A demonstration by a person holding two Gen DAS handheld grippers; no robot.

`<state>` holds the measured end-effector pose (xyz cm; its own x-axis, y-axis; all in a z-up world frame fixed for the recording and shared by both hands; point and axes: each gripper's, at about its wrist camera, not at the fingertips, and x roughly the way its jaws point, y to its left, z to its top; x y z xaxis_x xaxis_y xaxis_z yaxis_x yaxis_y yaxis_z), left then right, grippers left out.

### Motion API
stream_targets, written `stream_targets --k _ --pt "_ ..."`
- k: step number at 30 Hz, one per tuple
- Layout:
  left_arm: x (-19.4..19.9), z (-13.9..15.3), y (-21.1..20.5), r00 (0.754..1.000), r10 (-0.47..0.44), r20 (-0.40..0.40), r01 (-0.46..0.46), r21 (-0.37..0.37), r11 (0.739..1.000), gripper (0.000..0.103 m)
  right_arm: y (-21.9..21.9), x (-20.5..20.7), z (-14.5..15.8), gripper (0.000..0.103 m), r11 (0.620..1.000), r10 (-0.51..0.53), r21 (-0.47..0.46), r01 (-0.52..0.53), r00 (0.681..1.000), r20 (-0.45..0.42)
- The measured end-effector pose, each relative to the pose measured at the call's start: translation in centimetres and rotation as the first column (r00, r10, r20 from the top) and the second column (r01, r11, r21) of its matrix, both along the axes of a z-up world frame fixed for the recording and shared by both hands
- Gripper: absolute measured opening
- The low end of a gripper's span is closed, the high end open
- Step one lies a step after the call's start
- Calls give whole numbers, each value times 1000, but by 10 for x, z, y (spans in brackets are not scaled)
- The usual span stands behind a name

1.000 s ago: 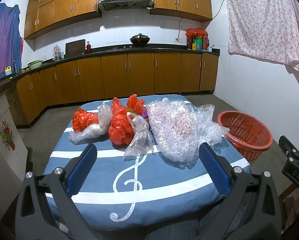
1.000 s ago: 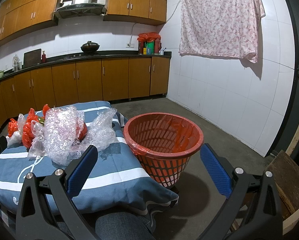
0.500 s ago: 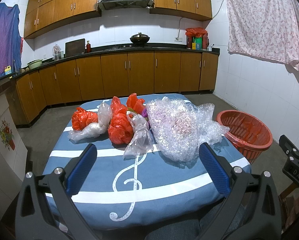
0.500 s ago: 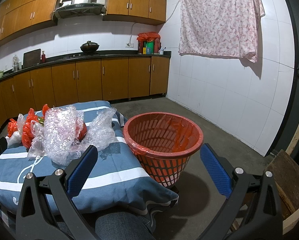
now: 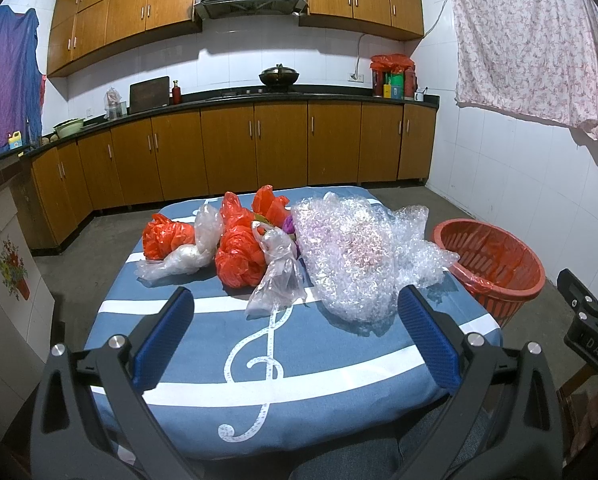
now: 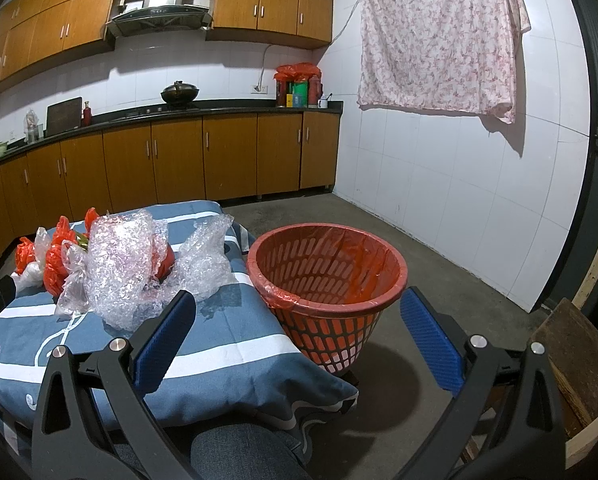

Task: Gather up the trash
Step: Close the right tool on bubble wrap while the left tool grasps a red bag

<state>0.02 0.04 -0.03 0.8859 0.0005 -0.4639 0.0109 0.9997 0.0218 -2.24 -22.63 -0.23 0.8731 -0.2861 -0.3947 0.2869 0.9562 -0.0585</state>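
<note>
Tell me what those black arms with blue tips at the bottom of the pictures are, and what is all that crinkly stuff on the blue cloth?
Those are two grabbing tools, one held in each of a person's hands. Each has a camera looking out along its two blue-padded fingers, so each picture is one tool's view. The left gripper faces a table with a blue cloth bearing a white music sign. The right gripper looks more towards the round red plastic basket with a red liner, which stands on the floor beside the table. On the cloth lie a big crumpled sheet of clear bubble wrap, orange-red plastic bags and thin clear plastic bags. That is the trash to collect. Both tools are open and hold nothing.
</note>
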Motion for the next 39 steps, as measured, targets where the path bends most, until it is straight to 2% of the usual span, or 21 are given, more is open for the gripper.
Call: stream_targets --k 9,14,18,19,23,27,32,39 --pt "7 -11 14 999 51 -17 -51 -1 999 99 6 24 -9 101 998 53 39 -52 998 -35" --pt "21 -20 40 992 112 -63 -114 -27 993 99 4 41 -9 101 996 72 57 -69 996 -50" --pt "34 -28 59 983 151 -101 -157 -52 986 99 4 67 -15 101 990 103 107 -94 991 -82" --pt "38 -30 64 981 160 -107 -166 -54 985 99 3 72 -15 99 988 108 117 -97 990 -88" --pt "51 -35 74 975 191 -116 -198 -46 979 99 10 108 -25 84 983 144 136 -125 979 -146" --pt "68 -39 79 971 206 -125 -212 -40 976 99 20 136 -34 76 980 170 131 -147 968 -183" --pt "88 -45 88 965 217 -148 -227 -57 972 99 21 168 -44 71 979 174 146 -144 960 -220" --pt "111 -50 98 963 223 -152 -234 -62 970 99 9 198 -61 67 964 184 237 -118 942 -282"
